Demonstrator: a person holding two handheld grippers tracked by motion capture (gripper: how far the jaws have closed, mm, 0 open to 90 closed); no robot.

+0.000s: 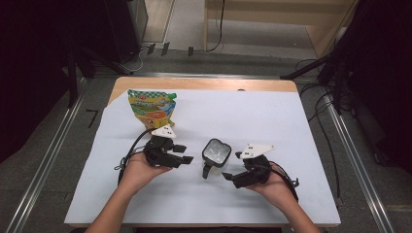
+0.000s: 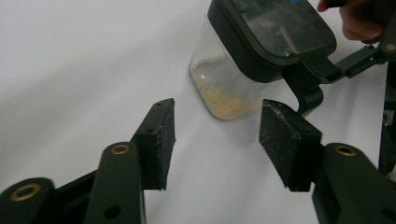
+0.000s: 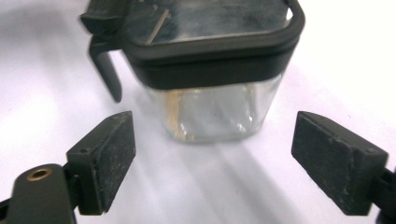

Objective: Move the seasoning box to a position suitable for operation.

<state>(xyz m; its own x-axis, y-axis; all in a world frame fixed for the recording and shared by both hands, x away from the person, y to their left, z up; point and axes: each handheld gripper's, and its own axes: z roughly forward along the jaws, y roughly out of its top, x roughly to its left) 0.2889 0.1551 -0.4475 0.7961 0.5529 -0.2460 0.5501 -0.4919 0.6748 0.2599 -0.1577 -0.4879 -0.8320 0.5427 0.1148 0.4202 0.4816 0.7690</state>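
Note:
A clear square jar (image 1: pixel 216 153) with a black lid and a black side latch stands upright on the white sheet near the table's front middle. A thin layer of pale yellow grains lies at the bottom of the jar (image 2: pixel 224 88). My left gripper (image 1: pixel 184 154) is just left of it, open, pointing at the jar with nothing between its pads (image 2: pixel 217 140). My right gripper (image 1: pixel 232 166) is at the jar's right front, open wide. The jar (image 3: pixel 215 112) stands just ahead of its pads (image 3: pixel 212 154), apart from them.
A colourful snack pouch (image 1: pixel 151 108) stands behind the left gripper at the back left. The white sheet (image 1: pixel 272 116) covers most of the wooden table (image 1: pixel 204 83). Dark stands and cables surround the table on the floor.

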